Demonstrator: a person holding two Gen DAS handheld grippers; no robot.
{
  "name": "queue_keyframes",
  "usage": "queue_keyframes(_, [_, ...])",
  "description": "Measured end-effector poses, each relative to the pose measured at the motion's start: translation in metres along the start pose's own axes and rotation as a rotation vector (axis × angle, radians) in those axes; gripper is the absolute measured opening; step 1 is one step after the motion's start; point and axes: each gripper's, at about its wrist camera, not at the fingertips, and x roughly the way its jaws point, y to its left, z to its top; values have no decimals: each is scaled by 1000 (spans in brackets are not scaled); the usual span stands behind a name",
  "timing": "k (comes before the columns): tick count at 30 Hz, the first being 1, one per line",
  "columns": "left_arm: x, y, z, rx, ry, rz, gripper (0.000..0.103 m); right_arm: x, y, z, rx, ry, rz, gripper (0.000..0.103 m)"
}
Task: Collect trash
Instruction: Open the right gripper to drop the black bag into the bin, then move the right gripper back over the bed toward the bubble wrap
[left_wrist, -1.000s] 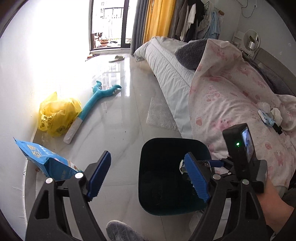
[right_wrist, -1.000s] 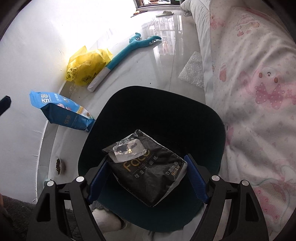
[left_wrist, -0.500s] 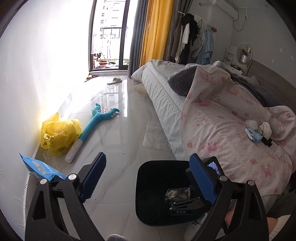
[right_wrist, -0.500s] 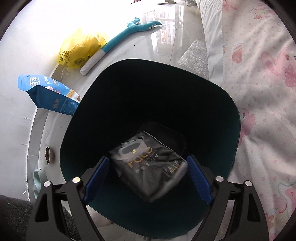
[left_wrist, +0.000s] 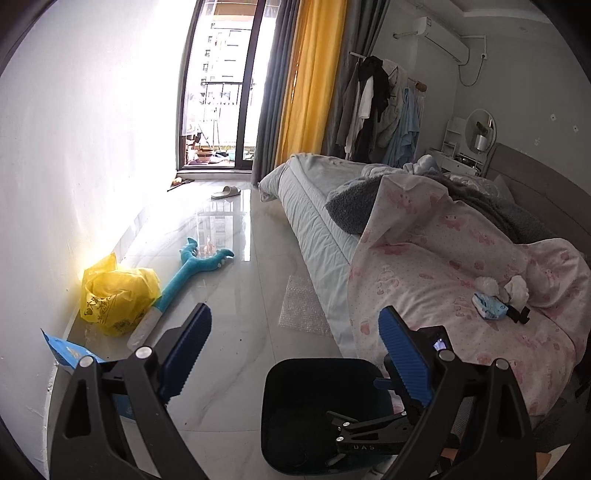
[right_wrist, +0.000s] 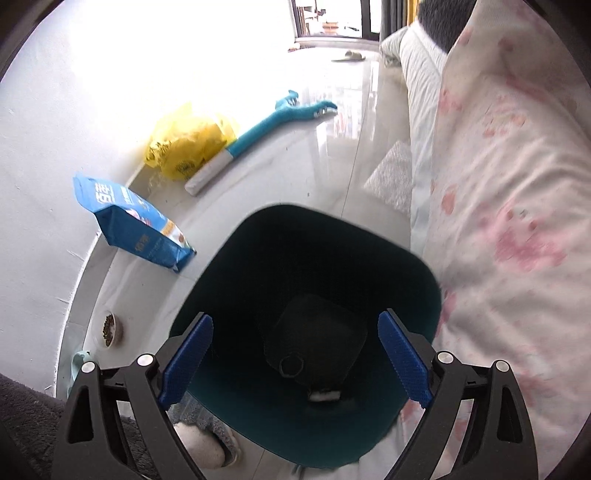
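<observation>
A dark teal bin (right_wrist: 295, 212) stands on the floor beside the bed. My right gripper (right_wrist: 295, 317) hangs over its mouth, jaws opening, nothing between the blue pads (right_wrist: 404, 360). A black packet (right_wrist: 317, 339) lies dimly at the bottom of the bin. My left gripper (left_wrist: 294, 312) is open and empty, held above the floor left of the bin (left_wrist: 317, 373). On the floor lie a blue bag (right_wrist: 136, 221), a yellow plastic bag (left_wrist: 118, 299) and a bubble-wrap sheet (left_wrist: 304, 306). Tissues and a small blue packet (left_wrist: 489, 306) rest on the pink blanket.
A teal plush toy (left_wrist: 192, 269) lies on the tiles by the white wall. A pet food bowl (right_wrist: 109, 328) sits near the wall, and a slippered foot (right_wrist: 207, 443) is beside the bin. The bed (left_wrist: 317, 225) fills the right side; a slipper (left_wrist: 226, 192) lies near the balcony door.
The black packet left my right gripper and dropped to the bottom of the bin. Both grippers' jaws spread wider and both rose; the left view tilted up toward the room.
</observation>
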Motion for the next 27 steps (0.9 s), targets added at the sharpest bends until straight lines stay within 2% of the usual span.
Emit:
queue_keyframes(11, [7,-33,21,-26,-16,-75,97,-72,-28,6,-27,-180,-18,93])
queue_keyframes(21, [25,-70,29,-21,-13,-119,98,-121,-79,-4,32,-276,-49,93])
queue_keyframes(27, [36,-94,31,19,-9,-127,98,-146,-109,-13,74,-325,-72,93])
